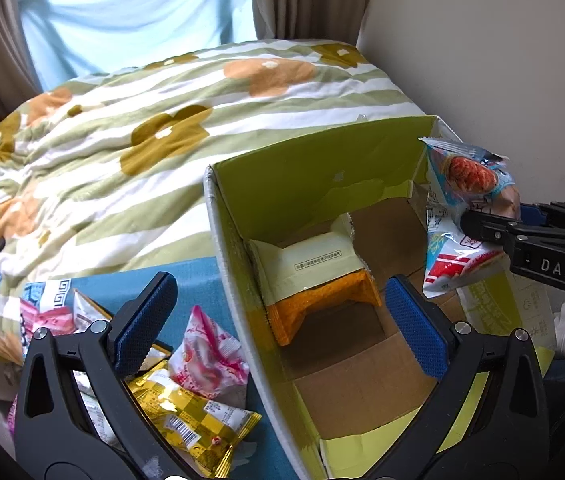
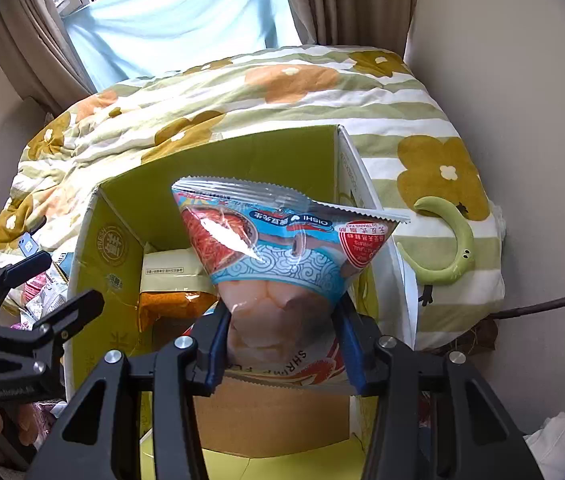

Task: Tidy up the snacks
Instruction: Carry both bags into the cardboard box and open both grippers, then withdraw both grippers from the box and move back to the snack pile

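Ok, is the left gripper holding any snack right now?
No, the left gripper is open with nothing between its blue pads, hovering over the wall of the green box; the right gripper holds the shrimp chips bag.

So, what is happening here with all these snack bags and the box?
A person with a gripper in each hand is sorting snacks into a cardboard box on a blue surface beside a bed. The right gripper is shut on a shrimp chips bag, held over the open box. The left gripper is open and holds nothing, straddling the box's left wall. An orange and cream packet already lies in the box. More snack packets wait outside, left of it.
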`<state>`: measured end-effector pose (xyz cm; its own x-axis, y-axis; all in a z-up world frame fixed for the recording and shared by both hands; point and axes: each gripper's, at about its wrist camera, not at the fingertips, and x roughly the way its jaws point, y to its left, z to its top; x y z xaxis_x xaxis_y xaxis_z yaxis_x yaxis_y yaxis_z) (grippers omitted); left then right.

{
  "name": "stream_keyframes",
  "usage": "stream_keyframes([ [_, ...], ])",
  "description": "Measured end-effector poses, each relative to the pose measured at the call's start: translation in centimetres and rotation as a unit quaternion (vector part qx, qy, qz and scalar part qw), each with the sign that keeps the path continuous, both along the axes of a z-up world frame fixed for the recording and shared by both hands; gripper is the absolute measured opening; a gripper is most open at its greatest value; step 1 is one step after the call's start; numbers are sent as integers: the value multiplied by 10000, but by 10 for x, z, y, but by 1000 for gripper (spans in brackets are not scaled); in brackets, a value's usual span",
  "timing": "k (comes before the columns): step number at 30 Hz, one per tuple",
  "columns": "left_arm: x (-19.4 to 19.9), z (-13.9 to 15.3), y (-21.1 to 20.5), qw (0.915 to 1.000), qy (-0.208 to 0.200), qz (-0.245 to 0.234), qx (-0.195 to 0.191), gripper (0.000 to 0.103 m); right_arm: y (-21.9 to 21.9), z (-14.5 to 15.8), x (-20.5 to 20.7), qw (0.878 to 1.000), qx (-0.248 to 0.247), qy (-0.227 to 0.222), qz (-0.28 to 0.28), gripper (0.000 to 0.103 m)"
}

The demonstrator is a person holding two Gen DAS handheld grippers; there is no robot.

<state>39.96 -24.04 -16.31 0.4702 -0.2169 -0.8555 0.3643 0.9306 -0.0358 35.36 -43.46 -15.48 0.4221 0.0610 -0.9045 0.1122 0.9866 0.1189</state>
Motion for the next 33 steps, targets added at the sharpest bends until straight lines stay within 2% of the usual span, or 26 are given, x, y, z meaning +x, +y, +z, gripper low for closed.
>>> stream_keyframes([
  [6, 0, 2, 2, 9995, -199, 100, 230, 103, 5, -9, 27, 9991, -217, 149, 340, 44],
  [9, 1, 2, 6, 9995, -175, 147, 208, 103, 9, -18, 39, 9980, -316, 199, 514, 48],
  [11, 0, 2, 8, 9996, -155, 175, 181, 103, 10, -20, 42, 9977, -348, 113, 567, 71],
  [12, 1, 1, 8, 9996, -128, 171, 157, 103, 10, -20, 42, 9978, -337, 80, 563, 96],
  [13, 1, 1, 9, 9997, -103, 174, 145, 103, 10, -20, 41, 9980, -311, 68, 552, 103],
  [21, -10, 12, 9, 9995, -198, 145, 196, 103, 8, -7, 18, 9987, -254, -148, 413, 103],
  [27, -31, 42, 16, 9987, -483, 118, 100, 103, 11, 28, 0, 9974, -317, -582, 292, 103],
  [33, -72, 74, 27, 9968, -780, 145, -14, 103, 14, 64, -34, 9946, -313, -980, 109, 103],
])
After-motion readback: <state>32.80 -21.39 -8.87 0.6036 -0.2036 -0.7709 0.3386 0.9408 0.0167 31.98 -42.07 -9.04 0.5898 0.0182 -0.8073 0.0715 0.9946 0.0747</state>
